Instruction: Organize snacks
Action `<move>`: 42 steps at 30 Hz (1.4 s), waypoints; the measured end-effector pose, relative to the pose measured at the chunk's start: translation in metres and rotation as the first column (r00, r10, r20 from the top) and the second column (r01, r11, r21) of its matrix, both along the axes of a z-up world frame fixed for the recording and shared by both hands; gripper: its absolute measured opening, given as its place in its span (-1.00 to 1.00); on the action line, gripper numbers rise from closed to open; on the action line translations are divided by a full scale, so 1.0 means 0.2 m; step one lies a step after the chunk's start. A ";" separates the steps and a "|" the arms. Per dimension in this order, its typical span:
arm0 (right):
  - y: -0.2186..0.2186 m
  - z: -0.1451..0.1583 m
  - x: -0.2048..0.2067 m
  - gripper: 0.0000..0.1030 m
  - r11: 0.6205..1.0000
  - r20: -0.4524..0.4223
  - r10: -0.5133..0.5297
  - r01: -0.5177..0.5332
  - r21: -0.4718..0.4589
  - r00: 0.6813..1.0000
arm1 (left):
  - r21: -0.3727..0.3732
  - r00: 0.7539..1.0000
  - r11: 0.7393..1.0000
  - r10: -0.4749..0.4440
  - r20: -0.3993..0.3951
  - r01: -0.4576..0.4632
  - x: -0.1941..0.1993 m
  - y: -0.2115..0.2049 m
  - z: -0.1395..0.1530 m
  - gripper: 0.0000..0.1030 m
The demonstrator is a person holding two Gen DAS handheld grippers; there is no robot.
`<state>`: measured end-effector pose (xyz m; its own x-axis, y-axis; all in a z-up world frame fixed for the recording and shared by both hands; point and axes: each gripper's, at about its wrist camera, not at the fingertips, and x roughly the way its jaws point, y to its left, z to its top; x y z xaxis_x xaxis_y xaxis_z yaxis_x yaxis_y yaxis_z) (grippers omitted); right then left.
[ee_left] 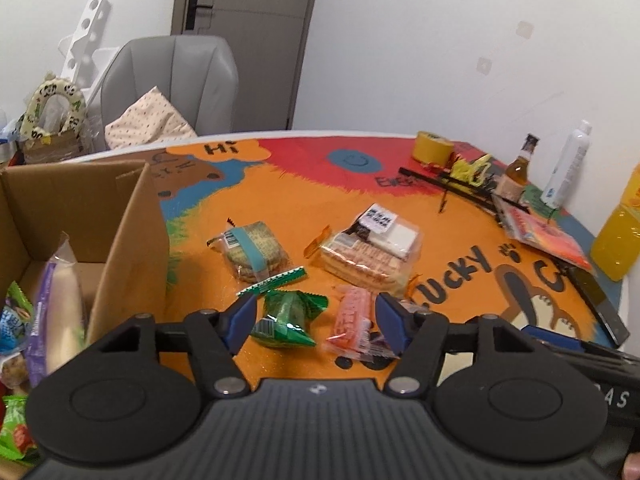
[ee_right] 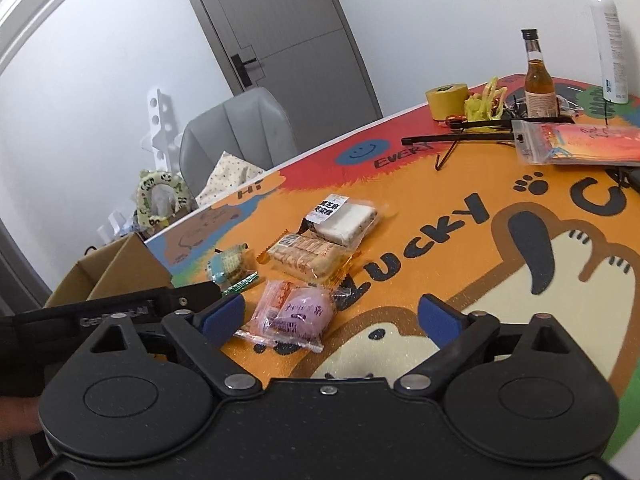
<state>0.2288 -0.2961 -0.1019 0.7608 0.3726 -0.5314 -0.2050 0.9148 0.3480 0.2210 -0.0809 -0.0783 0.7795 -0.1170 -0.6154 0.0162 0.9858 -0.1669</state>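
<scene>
My left gripper point(ee_left: 316, 320) hangs open low over the orange table mat point(ee_left: 288, 200), with a green snack packet point(ee_left: 290, 318) and a pink packet point(ee_left: 352, 318) lying between its blue pads, neither squeezed. My right gripper point(ee_right: 330, 316) is open too, around a pink-and-purple packet point(ee_right: 294, 312) on the mat point(ee_right: 420, 216). Farther out lie a cookie pack with a teal band point(ee_left: 254, 250) point(ee_right: 230, 266), a cracker pack point(ee_left: 362, 262) point(ee_right: 308, 256) and a white cake pack point(ee_left: 390, 230) point(ee_right: 342, 216). A cardboard box point(ee_left: 132, 220) point(ee_right: 108, 276) holding several snacks stands at the left.
At the table's far right stand a yellow tape roll point(ee_left: 434, 146), a brown glass bottle point(ee_left: 520, 172), a white spray bottle point(ee_left: 568, 168) and a yellow juice bottle point(ee_left: 620, 236), beside a bagged red item point(ee_left: 548, 236). A grey chair point(ee_left: 172, 80) stands behind the table.
</scene>
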 end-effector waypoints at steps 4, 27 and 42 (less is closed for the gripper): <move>0.04 -0.03 0.06 0.63 1.000 -0.019 -0.012 0.011 -0.028 1.000 | 0.010 1.000 1.000 0.022 -0.022 -0.022 0.07 0.00 -0.05 0.23; 0.20 -0.12 0.17 -0.30 0.997 -0.155 0.059 -0.065 -0.030 0.986 | -0.023 0.997 0.998 0.060 -0.052 -0.061 0.05 0.06 -0.11 -0.48; 0.13 -0.01 -0.02 -0.43 0.999 -0.065 0.039 -0.042 -0.035 0.997 | -0.050 0.999 0.998 0.033 0.012 -0.032 -0.15 0.05 0.02 -0.48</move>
